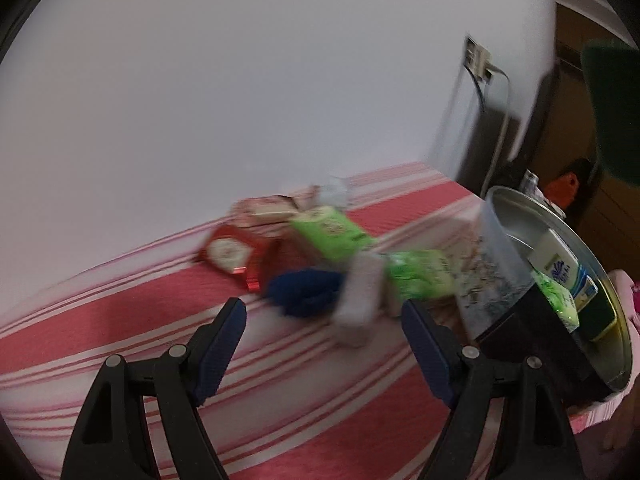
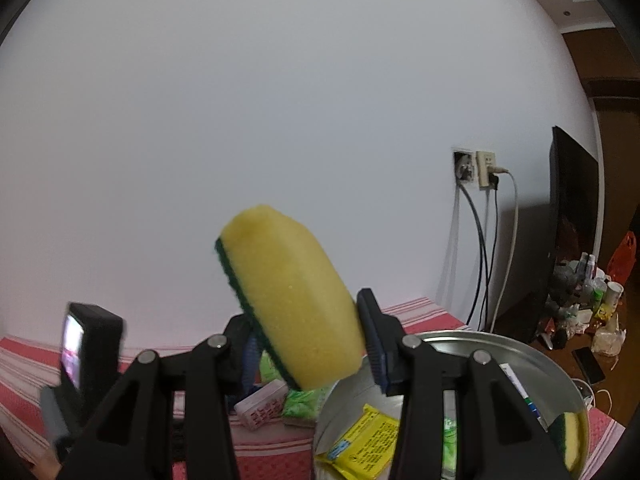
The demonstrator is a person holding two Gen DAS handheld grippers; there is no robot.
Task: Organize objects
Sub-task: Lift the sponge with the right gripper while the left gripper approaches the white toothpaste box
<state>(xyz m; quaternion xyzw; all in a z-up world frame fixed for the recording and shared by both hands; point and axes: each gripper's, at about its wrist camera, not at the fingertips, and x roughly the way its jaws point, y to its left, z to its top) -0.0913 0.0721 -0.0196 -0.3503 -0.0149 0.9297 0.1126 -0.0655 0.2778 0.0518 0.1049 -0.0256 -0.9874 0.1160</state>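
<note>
Yellow foam, green scourer backing: the sponge [image 2: 290, 300] is sitting pinched between the pads of the right claw [image 2: 312, 344], tilted, most of its length sticking up and out past the fingertips. The grip is taking only the lower end, so it is looking shallow. Risk one: soft foam compressing and creeping out of the pads, the sponge pivoting or dropping short of the metal bin [image 2: 460, 340], which is lying just below and right of the claw.

The bin is already holding a yellow packet [image 2: 368, 440], and a second sponge [image 2: 570, 444] is showing against its far inner wall. Risk two: a release too far left is putting the sponge onto the rim, or outside among the loose items.

Left claw [image 1: 324, 312] is hanging wide open with nothing between its pads, above the red-and-white striped cloth [image 1: 120, 312]; whether that is a bed or a worktop I cannot tell. Its view is motion-blurred. Just beyond its fingertips: a pale grey block [image 1: 358, 300], a blue fuzzy thing [image 1: 304, 292], green packets [image 1: 332, 232], a red box [image 1: 236, 256]. Risk three: the pile is crowded, items touching, so a fast closing claw is likely nudging neighbours or catching two at once.

Farther off: white wall, a socket with cables [image 2: 484, 172].
</note>
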